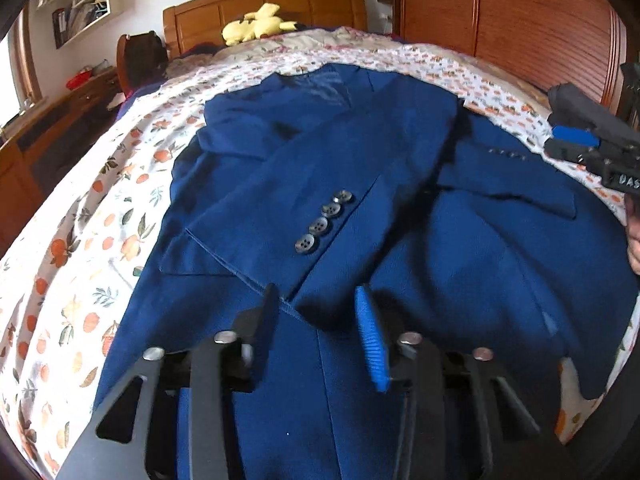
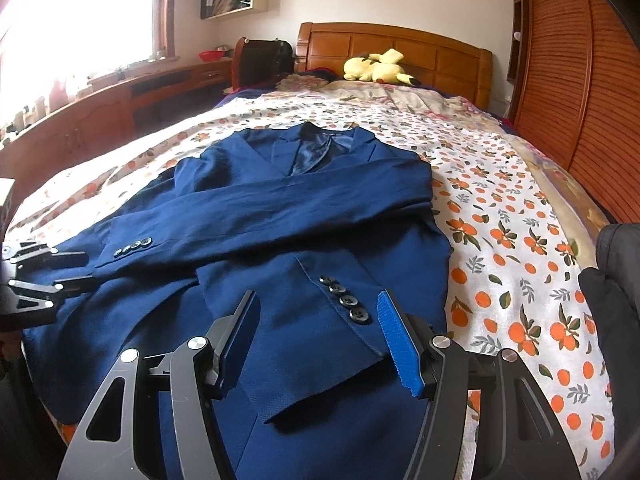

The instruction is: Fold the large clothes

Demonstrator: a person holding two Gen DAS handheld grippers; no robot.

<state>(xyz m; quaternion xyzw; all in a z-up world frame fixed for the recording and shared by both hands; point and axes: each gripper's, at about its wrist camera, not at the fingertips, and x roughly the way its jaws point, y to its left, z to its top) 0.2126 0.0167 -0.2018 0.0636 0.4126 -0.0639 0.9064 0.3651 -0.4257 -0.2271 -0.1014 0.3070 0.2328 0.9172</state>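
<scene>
A dark blue suit jacket [image 1: 360, 208] lies face up on the bed, collar toward the headboard, both sleeves folded across its front. It also shows in the right wrist view [image 2: 304, 216]. My left gripper [image 1: 316, 300] is open and empty, hovering over the cuff with several grey buttons [image 1: 324, 220]. My right gripper [image 2: 318, 308] is open and empty, over the other cuff and its buttons [image 2: 344, 300]. The right gripper shows at the right edge of the left wrist view [image 1: 580, 136]; the left gripper shows at the left edge of the right wrist view [image 2: 72, 270].
The bed has a white sheet with an orange fruit print [image 2: 520, 240] and a wooden headboard [image 2: 400, 48]. A yellow plush toy [image 2: 376, 66] lies by the headboard. A wooden wardrobe [image 2: 580, 80] stands on the right, a wooden desk [image 2: 100, 108] on the left.
</scene>
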